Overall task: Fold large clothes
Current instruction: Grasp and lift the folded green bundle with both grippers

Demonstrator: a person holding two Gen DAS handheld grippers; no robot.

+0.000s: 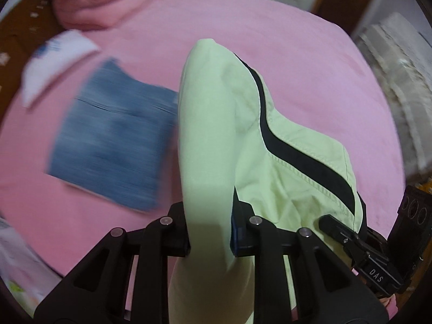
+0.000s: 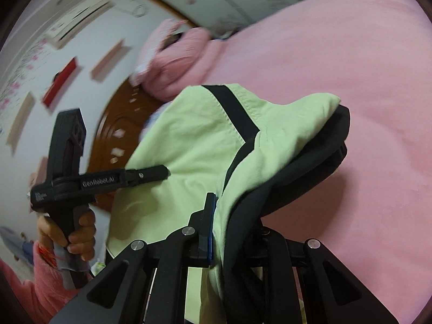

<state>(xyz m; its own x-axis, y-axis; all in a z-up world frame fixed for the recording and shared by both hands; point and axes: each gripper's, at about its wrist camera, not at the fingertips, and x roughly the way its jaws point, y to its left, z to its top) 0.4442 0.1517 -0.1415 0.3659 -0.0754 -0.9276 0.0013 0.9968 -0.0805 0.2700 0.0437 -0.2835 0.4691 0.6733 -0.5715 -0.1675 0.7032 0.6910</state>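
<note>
A light green garment (image 1: 213, 124) with black stripes hangs in the air above the pink bed. My left gripper (image 1: 209, 232) is shut on a thick fold of it. My right gripper (image 2: 229, 226) is shut on another part of the garment (image 2: 189, 145), by its black waistband edge; its right finger is hidden under the cloth. The right gripper (image 1: 328, 220) shows at the lower right of the left wrist view, on the garment's edge. The left gripper (image 2: 164, 171) shows in the right wrist view, held by a hand, its tip in the green cloth.
The pink bedspread (image 1: 310, 67) fills the scene. Folded blue jeans (image 1: 113, 137) and a folded white garment (image 1: 54, 59) lie at the left. A pink pillow (image 1: 97, 2) and brown wooden headboard (image 2: 116, 124) are at the far end. A grey rug (image 1: 397, 86) lies off the bed's right side.
</note>
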